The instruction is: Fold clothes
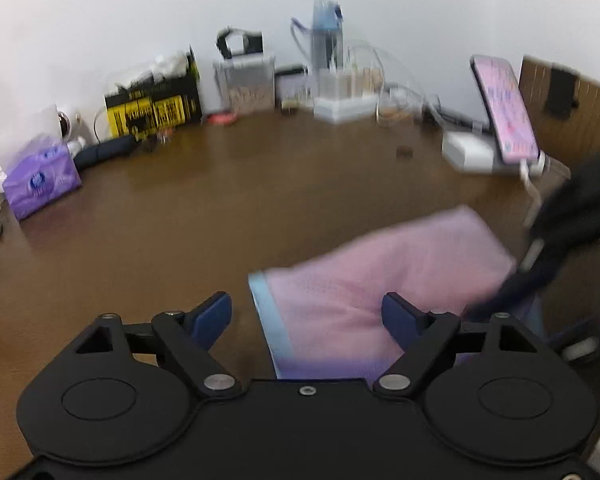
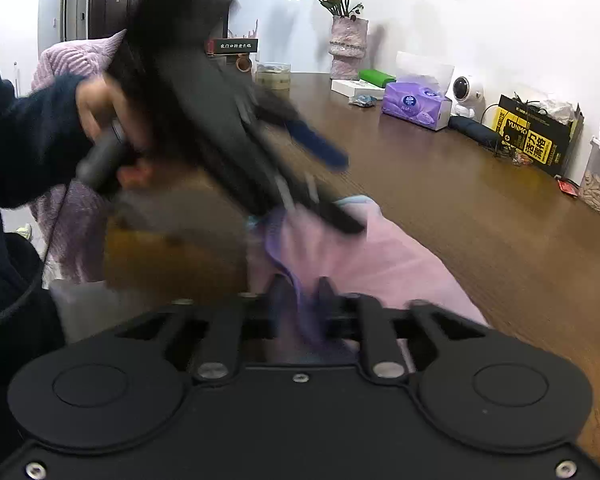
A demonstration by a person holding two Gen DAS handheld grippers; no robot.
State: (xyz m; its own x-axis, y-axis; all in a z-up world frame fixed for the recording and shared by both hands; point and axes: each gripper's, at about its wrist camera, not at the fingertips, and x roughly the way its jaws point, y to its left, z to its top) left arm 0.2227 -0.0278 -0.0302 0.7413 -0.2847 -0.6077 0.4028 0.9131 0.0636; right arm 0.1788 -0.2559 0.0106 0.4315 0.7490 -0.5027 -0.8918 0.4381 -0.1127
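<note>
On the brown table [image 1: 220,208] we log: pink garment [image 1: 380,272]; left tool [image 1: 308,316] spread wide, empty, above it; right tool [image 2: 302,292] clenched on its purple edge. Only the right view shows the vase [image 2: 349,48].

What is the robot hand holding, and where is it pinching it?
The right gripper pinches the pink cloth at its purple edge. The left gripper is open and holds nothing.

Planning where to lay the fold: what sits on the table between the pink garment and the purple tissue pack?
Only bare wooden table between pink garment and tissue pack, in the left wrist view.
</note>
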